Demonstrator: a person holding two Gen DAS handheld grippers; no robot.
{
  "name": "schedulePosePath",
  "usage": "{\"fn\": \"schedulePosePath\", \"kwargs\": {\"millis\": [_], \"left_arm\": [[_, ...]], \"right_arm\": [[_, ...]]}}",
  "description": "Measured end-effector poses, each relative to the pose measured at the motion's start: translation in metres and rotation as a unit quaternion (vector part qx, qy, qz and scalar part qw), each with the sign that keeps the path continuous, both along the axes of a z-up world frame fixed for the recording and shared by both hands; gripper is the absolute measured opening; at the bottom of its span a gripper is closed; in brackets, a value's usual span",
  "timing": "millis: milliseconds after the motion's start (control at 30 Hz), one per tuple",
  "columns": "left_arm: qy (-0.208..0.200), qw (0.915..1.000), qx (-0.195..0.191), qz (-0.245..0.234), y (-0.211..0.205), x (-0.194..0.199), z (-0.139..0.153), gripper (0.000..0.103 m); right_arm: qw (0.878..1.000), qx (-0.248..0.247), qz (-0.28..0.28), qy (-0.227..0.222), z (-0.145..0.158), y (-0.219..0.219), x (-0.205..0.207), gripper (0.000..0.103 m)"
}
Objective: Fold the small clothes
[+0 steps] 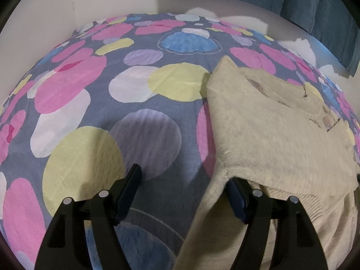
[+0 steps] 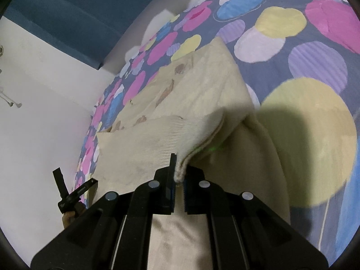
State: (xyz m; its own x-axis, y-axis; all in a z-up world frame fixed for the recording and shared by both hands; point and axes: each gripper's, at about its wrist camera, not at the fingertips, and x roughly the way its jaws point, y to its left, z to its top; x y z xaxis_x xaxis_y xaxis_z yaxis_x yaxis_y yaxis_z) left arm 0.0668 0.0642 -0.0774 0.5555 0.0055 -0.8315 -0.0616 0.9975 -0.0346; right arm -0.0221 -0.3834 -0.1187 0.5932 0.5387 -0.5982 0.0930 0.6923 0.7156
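A small beige knit garment (image 1: 274,130) lies on a dotted bedsheet (image 1: 139,103), partly folded over itself, with brown prints near its far edge. My left gripper (image 1: 183,175) is open; its right finger (image 1: 236,193) touches the garment's near folded corner, and nothing sits between the jaws. In the right wrist view the garment (image 2: 195,94) spreads ahead. My right gripper (image 2: 178,168) is shut on the garment's folded ribbed edge (image 2: 180,168) and holds it slightly raised.
The bed carries a grey sheet (image 2: 315,51) with pink, yellow, blue and lilac circles. A white wall (image 2: 40,103) and dark blue curtain (image 1: 315,6) stand behind. A black strap and clip (image 2: 74,193) lie at the bed's left edge.
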Motion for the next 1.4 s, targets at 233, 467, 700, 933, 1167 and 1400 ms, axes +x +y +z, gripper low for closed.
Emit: {"fn": "schedulePosePath", "kwargs": {"millis": [233, 467, 700, 933, 1167, 1400], "left_arm": [[0.001, 1.0, -0.007, 0.003, 0.002, 0.0, 0.0, 0.072], [0.001, 0.9999, -0.016, -0.006, 0.004, 0.001, 0.0, 0.072], [-0.014, 0.995, -0.086, -0.047, 0.027, -0.014, 0.021, 0.072], [-0.055, 0.9895, -0.094, -0.094, 0.029, 0.018, 0.043, 0.072], [-0.015, 0.989, -0.075, -0.127, 0.006, 0.087, 0.021, 0.072], [0.003, 0.9904, -0.073, -0.117, 0.001, 0.097, -0.004, 0.072]], "right_arm": [[1.0, 0.023, -0.004, 0.021, -0.016, 0.001, -0.014, 0.004], [0.999, 0.026, 0.007, 0.027, -0.015, 0.0, -0.017, 0.005], [1.0, 0.017, -0.004, 0.025, 0.002, -0.031, -0.034, 0.011], [0.999, -0.002, -0.033, -0.01, 0.026, -0.071, -0.008, 0.028], [0.998, 0.057, -0.002, -0.017, 0.031, -0.064, 0.053, 0.028], [0.977, 0.139, 0.161, -0.014, 0.045, 0.048, 0.141, 0.043]]}}
